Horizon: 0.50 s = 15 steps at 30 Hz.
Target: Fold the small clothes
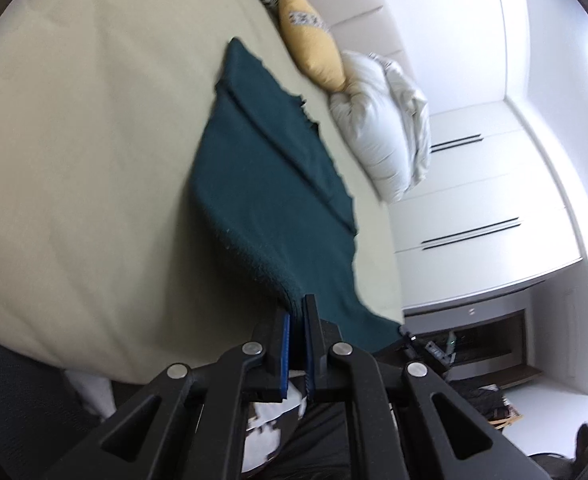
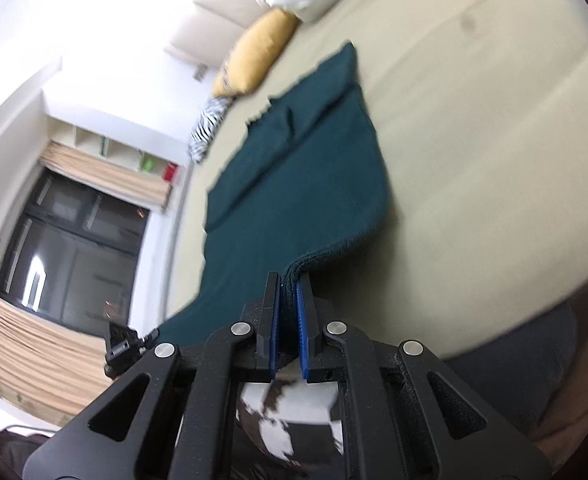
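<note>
My dark teal knit cloth [image 1: 270, 184] lies spread on the beige bed, a lengthwise fold ridge across it, near corners lifted, far edge frayed.

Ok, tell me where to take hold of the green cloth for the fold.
Grip the green cloth at its two near corners, coming from the near edge of the bed. It lies lengthwise away from you, so both corners lift evenly; the left gripper and right gripper already pinch them.
</note>
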Each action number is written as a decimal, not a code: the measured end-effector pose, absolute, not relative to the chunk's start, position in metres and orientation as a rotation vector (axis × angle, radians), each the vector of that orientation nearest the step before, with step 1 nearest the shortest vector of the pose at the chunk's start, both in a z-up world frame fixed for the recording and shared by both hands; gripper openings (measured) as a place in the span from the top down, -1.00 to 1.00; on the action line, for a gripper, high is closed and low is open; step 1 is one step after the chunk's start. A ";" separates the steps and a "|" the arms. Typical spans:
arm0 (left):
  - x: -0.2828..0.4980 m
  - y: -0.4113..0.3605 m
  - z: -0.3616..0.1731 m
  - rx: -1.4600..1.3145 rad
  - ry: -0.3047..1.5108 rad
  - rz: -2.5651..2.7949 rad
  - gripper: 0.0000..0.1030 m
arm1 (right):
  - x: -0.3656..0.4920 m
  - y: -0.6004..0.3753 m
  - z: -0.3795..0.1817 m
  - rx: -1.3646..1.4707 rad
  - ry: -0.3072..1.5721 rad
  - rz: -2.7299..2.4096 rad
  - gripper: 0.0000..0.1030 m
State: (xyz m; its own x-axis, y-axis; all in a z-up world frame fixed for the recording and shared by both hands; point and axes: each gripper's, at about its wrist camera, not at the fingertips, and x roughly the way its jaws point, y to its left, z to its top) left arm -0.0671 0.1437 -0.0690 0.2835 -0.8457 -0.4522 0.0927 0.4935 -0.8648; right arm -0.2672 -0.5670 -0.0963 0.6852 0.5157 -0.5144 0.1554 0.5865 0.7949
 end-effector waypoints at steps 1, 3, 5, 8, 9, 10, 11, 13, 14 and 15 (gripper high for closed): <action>-0.064 0.144 -0.066 -0.856 1.095 -0.746 0.88 | -0.263 -0.568 -0.092 0.946 0.796 0.241 0.88; -0.057 0.146 -0.058 -0.898 1.061 -0.760 0.88 | -0.253 -0.568 -0.083 0.948 0.766 0.248 0.88; -0.047 0.148 -0.052 -0.943 1.027 -0.771 0.88 | -0.242 -0.569 -0.074 0.949 0.736 0.252 0.88; -0.032 0.144 -0.043 -0.971 0.992 -0.775 0.88 | -0.219 -0.572 -0.058 0.948 0.688 0.247 0.88; -0.026 0.144 -0.042 -0.980 0.980 -0.775 0.88 | -0.213 -0.573 -0.054 0.949 0.677 0.240 0.88; -0.019 0.140 -0.040 -0.992 0.968 -0.774 0.88 | -0.205 -0.574 -0.050 0.950 0.667 0.232 0.88; -0.012 0.139 -0.040 -1.010 0.959 -0.773 0.88 | -0.196 -0.576 -0.045 0.946 0.656 0.219 0.88; 0.001 0.138 -0.039 -1.032 0.948 -0.769 0.88 | -0.182 -0.578 -0.038 0.932 0.640 0.200 0.88; 0.008 0.136 -0.039 -1.037 0.942 -0.767 0.88 | -0.173 -0.580 -0.035 0.922 0.632 0.188 0.88; 0.014 0.135 -0.038 -1.037 0.939 -0.765 0.88 | -0.163 -0.582 -0.032 0.917 0.626 0.178 0.88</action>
